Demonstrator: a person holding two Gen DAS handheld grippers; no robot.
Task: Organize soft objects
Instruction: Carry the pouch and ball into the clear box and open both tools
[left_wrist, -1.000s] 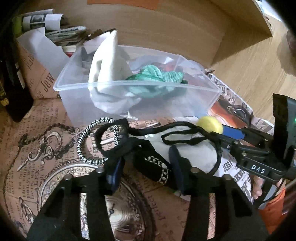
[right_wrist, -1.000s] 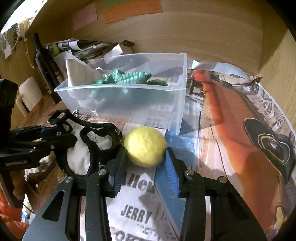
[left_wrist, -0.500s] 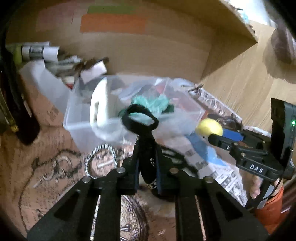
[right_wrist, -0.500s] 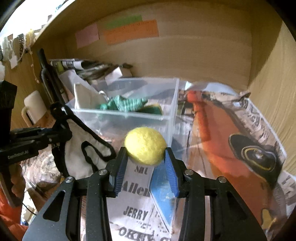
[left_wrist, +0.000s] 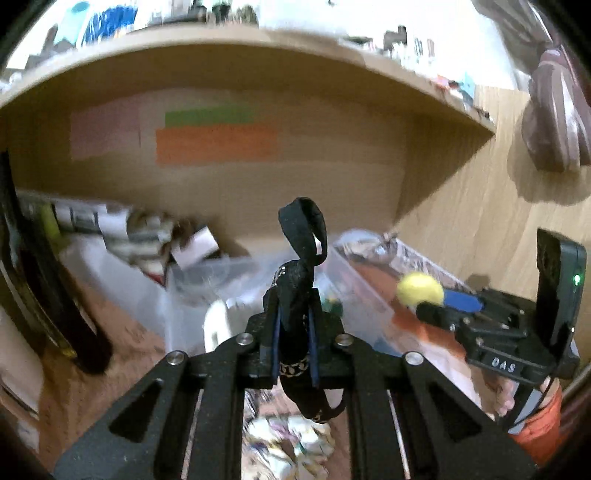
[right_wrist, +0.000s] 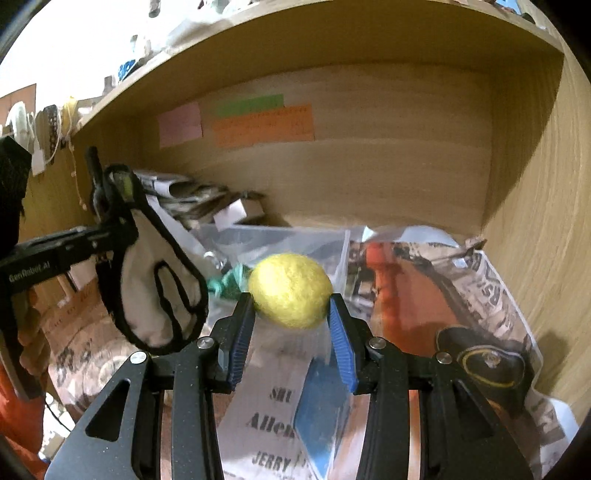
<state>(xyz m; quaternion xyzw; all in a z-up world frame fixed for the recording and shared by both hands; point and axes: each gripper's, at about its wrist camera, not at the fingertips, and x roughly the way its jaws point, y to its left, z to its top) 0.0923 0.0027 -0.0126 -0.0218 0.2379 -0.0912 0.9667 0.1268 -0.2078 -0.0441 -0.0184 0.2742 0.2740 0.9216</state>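
My left gripper is shut on the black strap of a white cloth pouch with black trim, held up in the air; the pouch hangs below it in the right wrist view. My right gripper is shut on a yellow felt ball, also seen at the right of the left wrist view. Both are raised in front of a clear plastic bin that holds a teal cloth and a white cloth.
The bin stands on newspaper inside a wooden shelf alcove with coloured sticky notes on the back wall. Rolled papers lie behind the bin. A dark bottle stands at the left. A blue card lies below my right gripper.
Both grippers have risen. The left lifted the pouch by its strap off the table. The right carried the yellow ball up and toward the bin.
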